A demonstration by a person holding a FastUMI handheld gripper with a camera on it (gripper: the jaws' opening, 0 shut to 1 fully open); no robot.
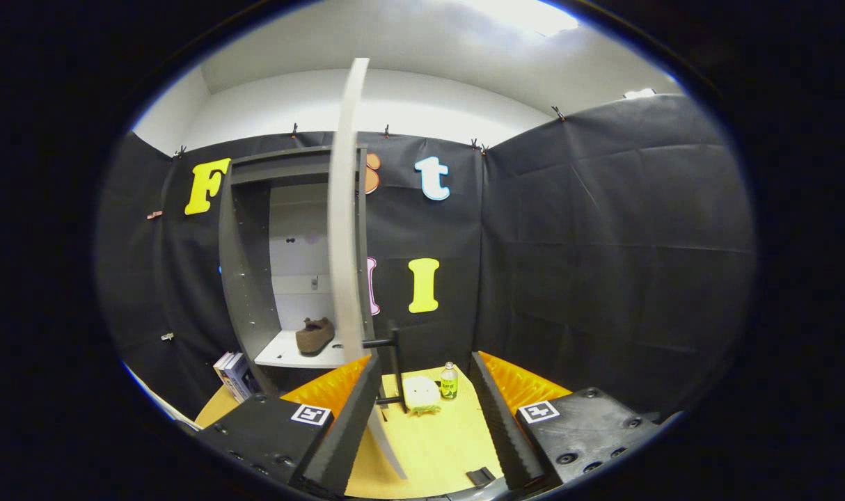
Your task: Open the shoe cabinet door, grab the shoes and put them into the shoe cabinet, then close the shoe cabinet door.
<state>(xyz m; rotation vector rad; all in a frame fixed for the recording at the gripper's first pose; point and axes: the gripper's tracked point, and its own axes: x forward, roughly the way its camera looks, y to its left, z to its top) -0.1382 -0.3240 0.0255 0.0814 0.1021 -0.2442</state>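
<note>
beyond the left finger: shoe cabinet (245,278) standing open, brown shoe (315,335) lying on its shelf, partly hidden behind the door (344,229) seen edge-on, handle (393,362) just ahead. gripper (426,410) spread wide, holding nothing. between the fingers, further ahead: pale round object (421,394), hard to make out, beside small bottle (449,381).

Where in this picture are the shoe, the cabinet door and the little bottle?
Shoe (314,335): gripper view, on its upper, lying on the cabinet shelf.
Door (344,229): gripper view, on its pale edge, swung open.
Bottle (449,383): gripper view, on its body, beyond the open tool's fingers.
</note>
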